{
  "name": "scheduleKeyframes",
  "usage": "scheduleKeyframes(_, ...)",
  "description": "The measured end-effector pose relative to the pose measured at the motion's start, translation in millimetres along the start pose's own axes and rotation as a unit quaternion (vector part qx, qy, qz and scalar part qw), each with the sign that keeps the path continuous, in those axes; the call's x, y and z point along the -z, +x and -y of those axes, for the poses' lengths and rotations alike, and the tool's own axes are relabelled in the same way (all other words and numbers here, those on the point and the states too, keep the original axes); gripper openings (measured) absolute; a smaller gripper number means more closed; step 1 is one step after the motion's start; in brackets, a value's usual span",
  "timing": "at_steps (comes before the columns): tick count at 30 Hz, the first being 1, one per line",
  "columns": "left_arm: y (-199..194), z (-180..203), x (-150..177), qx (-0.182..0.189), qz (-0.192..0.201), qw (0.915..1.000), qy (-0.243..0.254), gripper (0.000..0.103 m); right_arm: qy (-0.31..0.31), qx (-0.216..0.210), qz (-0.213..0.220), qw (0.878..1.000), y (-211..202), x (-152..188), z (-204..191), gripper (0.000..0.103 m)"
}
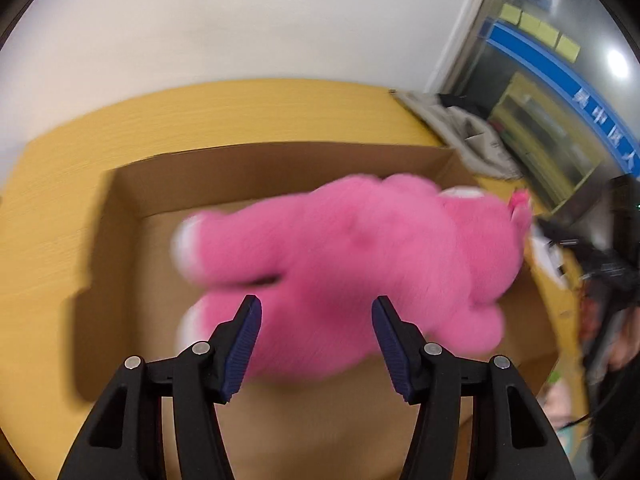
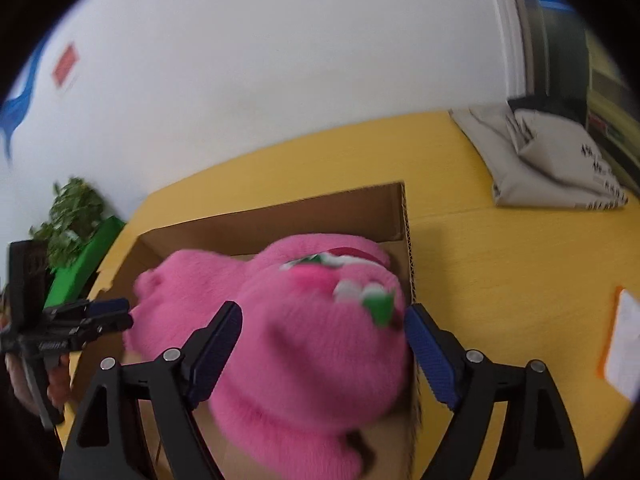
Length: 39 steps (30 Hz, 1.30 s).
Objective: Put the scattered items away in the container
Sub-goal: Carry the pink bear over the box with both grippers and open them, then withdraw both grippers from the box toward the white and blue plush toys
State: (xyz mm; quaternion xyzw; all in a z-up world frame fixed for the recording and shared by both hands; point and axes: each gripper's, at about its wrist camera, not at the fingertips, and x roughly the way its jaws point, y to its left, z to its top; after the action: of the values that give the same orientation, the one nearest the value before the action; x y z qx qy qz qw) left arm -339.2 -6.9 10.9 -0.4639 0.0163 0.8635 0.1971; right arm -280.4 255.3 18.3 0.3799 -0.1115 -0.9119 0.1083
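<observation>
Container: an open cardboard box [image 1: 280, 176] stands on the yellow table [image 1: 240, 112], straight ahead of and below both pairs of jaws. Its walls are plain brown corrugated board, and the layered cut edge shows at the corner in the right wrist view.
Content: one pink plush toy [image 1: 360, 264] is over the inside of the box; it is blurred, so whether it rests on the bottom or is in the air cannot be told.
Plush toy: soft and fuzzy, with rounded limbs that have white ends. In the right wrist view its face, with white and green details, is turned toward the camera.
Left gripper [image 1: 316, 312]: the jaws stand apart. The body of the toy lies just beyond and between the tips, and the ribbed blue pads [image 1: 244, 344] do not press on it.
Right gripper [image 2: 324, 320]: the jaws stand wide. The head of the toy fills the gap, and whether the pads touch the fur cannot be told; they are not squeezing it.
Beyond the jaws: a grey soft bag [image 2: 552, 160] lies on the far right part of the table, well apart from the box.
Left of the right jaws: a green leafy plant [image 2: 72, 208] stands against the white wall.
</observation>
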Motion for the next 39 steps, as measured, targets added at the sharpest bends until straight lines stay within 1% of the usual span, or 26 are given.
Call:
scheduleKeyframes(1, -10.7, -4.7, 11.0, -0.016, 0.000, 0.9998, 0.009, 0.064, -0.014, -0.014, -0.002, 1.000, -18.0, 7.5, -3.0, 0.087)
scheduleKeyframes(2, -19.9, -10.4, 24.0, -0.027, -0.005, 0.9995, 0.017, 0.064, -0.023, -0.023, -0.010, 0.999, -24.9, 11.5, -1.9, 0.089)
scheduleKeyframes(4, -27.5, -24.0, 52.5, -0.038, -0.031, 0.9988, 0.011, 0.065, -0.051, -0.043, -0.049, 0.997, -37.7, 35.7, -11.7, 0.089)
scheduleKeyframes(7, -21.9, -36.1, 84.6, -0.021, -0.067, 0.9973, -0.019, 0.064, -0.071, -0.045, -0.091, 0.992, -36.1, 66.1, -19.1, 0.089)
scheduleKeyframes(10, -15.4, -34.7, 112.4, 0.008, -0.092, 0.9952, -0.031, 0.063, -0.046, -0.050, -0.129, 0.989, -25.6, 87.2, -16.8, 0.089)
scheduleKeyframes(11, -14.9, -30.7, 115.5, 0.009, -0.090, 0.9955, -0.030, 0.063, -0.042, -0.047, -0.138, 0.988, -22.0, 93.5, -14.3, 0.085)
scheduleKeyframes(12, -18.9, -28.5, 120.5, 0.012, -0.079, 0.9963, -0.029, 0.062, -0.044, -0.049, -0.140, 0.988, -21.0, 99.9, -14.3, 0.085)
scheduleKeyframes(13, -22.3, -27.0, 124.7, 0.019, -0.078, 0.9963, -0.032, 0.061, -0.047, -0.049, -0.143, 0.987, -20.5, 104.7, -15.6, 0.085)
scheduleKeyframes(15, -26.8, -23.8, 132.0, 0.024, -0.075, 0.9962, -0.037, 0.061, -0.064, -0.023, -0.142, 0.988, -24.0, 112.4, -20.9, 0.085)
scheduleKeyframes(17, -30.2, -21.4, 136.1, 0.021, -0.068, 0.9967, -0.040, 0.061, -0.082, -0.012, -0.139, 0.987, -27.6, 117.2, -24.3, 0.085)
scheduleKeyframes(20, -36.6, -19.1, 136.2, 0.013, -0.057, 0.9971, -0.049, 0.061, -0.062, -0.026, -0.120, 0.990, -39.8, 120.1, -19.0, 0.085)
scheduleKeyframes(21, -43.2, -18.1, 135.1, 0.004, -0.046, 0.9975, -0.054, 0.061, -0.053, -0.020, -0.105, 0.993, -48.7, 118.6, -17.2, 0.085)
scheduleKeyframes(22, -51.4, -17.4, 133.6, -0.002, -0.033, 0.9978, -0.058, 0.061, -0.051, -0.008, -0.082, 0.995, -61.8, 116.2, -18.1, 0.085)
scheduleKeyframes(24, -86.8, -16.0, 131.8, -0.014, 0.014, 0.9976, -0.067, 0.062, -0.070, -0.002, -0.024, 0.997, -97.3, 109.4, -26.0, 0.086)
scheduleKeyframes(26, -138.0, -14.0, 136.4, -0.025, 0.077, 0.9943, -0.069, 0.066, -0.095, -0.017, 0.034, 0.995, -141.8, 104.2, -35.5, 0.091)
scheduleKeyframes(27, -163.4, -11.0, 141.3, -0.032, 0.108, 0.9912, -0.068, 0.077, -0.105, -0.026, 0.058, 0.992, -163.4, 103.0, -40.6, 0.092)
scheduleKeyframes(28, -190.6, -9.2, 149.3, -0.037, 0.141, 0.9871, -0.068, 0.094, -0.112, -0.035, 0.077, 0.990, -185.3, 102.4, -47.0, 0.094)
scheduleKeyframes(29, -213.4, -8.4, 159.1, -0.041, 0.166, 0.9830, -0.067, 0.102, -0.117, -0.040, 0.092, 0.988, -204.5, 101.6, -54.4, 0.096)
scheduleKeyframes(30, -238.1, -4.2, 172.9, -0.045, 0.192, 0.9782, -0.066, 0.103, -0.122, -0.044, 0.110, 0.985, -226.5, 103.2, -59.7, 0.097)
scheduleKeyframes(31, -256.3, 0.4, 186.2, -0.051, 0.206, 0.9752, -0.062, 0.103, -0.126, -0.045, 0.124, 0.983, -241.7, 106.5, -63.2, 0.100)
scheduleKeyframes(32, -266.9, 4.2, 196.4, -0.058, 0.211, 0.9742, -0.057, 0.103, -0.128, -0.048, 0.137, 0.981, -256.8, 112.8, -65.8, 0.103)
scheduleKeyframes(33, -273.7, 8.3, 207.3, -0.067, 0.213, 0.9734, -0.052, 0.103, -0.129, -0.052, 0.149, 0.979, -271.0, 121.3, -68.6, 0.103)
scheduleKeyframes(35, -281.0, 21.7, 240.5, -0.085, 0.215, 0.9720, -0.041, 0.103, -0.118, -0.060, 0.155, 0.979, -286.0, 141.1, -70.8, 0.103)
scheduleKeyframes(37, -273.0, 33.5, 263.6, -0.083, 0.208, 0.9741, -0.033, 0.103, -0.095, -0.063, 0.139, 0.984, -284.1, 165.8, -72.1, 0.103)
scheduleKeyframes(39, -256.0, 42.5, 281.3, -0.072, 0.191, 0.9783, -0.037, 0.103, -0.081, -0.056, 0.119, 0.988, -273.6, 191.7, -74.8, 0.103)
